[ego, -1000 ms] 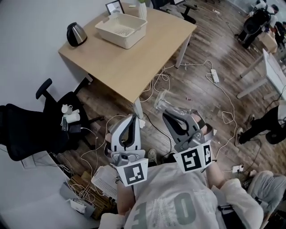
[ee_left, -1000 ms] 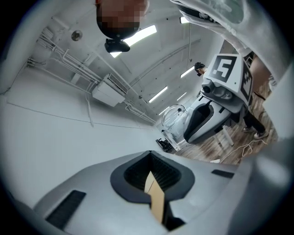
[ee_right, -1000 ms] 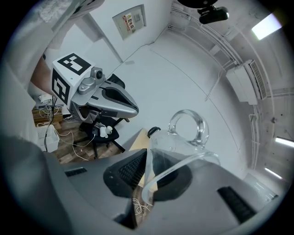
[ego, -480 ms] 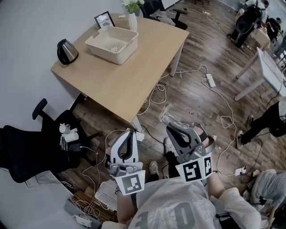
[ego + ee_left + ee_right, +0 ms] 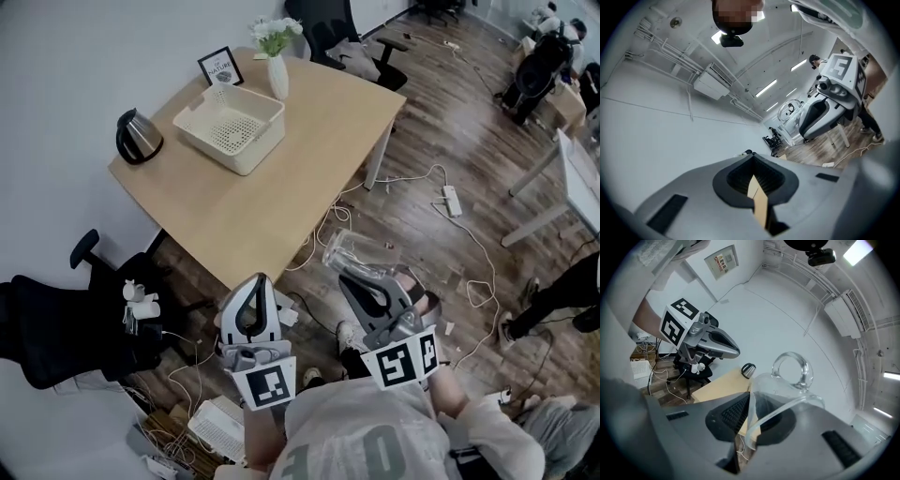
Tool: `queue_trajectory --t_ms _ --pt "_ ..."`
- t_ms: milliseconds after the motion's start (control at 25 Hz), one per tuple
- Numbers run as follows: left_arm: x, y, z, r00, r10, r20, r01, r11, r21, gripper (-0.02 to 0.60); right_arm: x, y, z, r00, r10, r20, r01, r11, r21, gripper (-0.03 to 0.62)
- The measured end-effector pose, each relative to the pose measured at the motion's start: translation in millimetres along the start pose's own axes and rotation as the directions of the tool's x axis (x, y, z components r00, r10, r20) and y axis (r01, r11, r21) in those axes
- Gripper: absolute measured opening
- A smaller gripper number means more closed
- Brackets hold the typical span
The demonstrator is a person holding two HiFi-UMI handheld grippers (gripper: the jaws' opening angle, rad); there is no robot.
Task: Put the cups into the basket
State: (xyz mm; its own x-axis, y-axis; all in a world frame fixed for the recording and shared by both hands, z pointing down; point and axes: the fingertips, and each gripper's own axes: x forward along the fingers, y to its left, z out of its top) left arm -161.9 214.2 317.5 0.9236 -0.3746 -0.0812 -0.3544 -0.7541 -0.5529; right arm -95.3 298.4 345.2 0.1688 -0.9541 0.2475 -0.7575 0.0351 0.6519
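A clear glass cup (image 5: pixel 350 251) with a handle hangs above the wooden floor, off the table's near edge, with my right gripper (image 5: pixel 345 276) shut on its rim. In the right gripper view the cup (image 5: pixel 787 380) fills the space over the gripper (image 5: pixel 749 427), handle upward. My left gripper (image 5: pixel 254 281) is shut and empty at the table's near edge; its own view shows the gripper (image 5: pixel 753 177) closed to a thin slit. The cream perforated basket (image 5: pixel 230 127) stands on the far part of the table (image 5: pixel 281 178).
A dark kettle (image 5: pixel 138 136), a white vase with flowers (image 5: pixel 277 70) and a small picture frame (image 5: pixel 218 66) stand near the basket. A black office chair (image 5: pixel 66 319) is at the left. Cables and a power strip (image 5: pixel 452 200) lie on the floor.
The table and basket have come nearer to both grippers in the head view. The right gripper still holds the glass cup; the left stays shut.
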Motion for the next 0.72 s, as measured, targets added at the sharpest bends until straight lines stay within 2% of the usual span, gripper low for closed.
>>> queue_trajectory --t_ms 320,520,720 --pt "62 -18 11 0.999 0.029 -0.037 -0.028 0.999 0.031 0.008 19 -51 -41 0.998 0.035 0.046 -0.034 0.999 -0.018 0.026" --pt "92 -14 17 0.998 0.045 -0.043 -0.043 0.998 0.038 0.009 31 -83 -50 0.997 0.015 0.077 -0.014 1.0 -0.013 0.026" --pt "122 -4 9 0.998 0.05 -0.043 -0.048 0.998 0.033 0.008 55 -101 -56 0.996 0.007 0.086 -0.006 1.0 -0.017 0.026"
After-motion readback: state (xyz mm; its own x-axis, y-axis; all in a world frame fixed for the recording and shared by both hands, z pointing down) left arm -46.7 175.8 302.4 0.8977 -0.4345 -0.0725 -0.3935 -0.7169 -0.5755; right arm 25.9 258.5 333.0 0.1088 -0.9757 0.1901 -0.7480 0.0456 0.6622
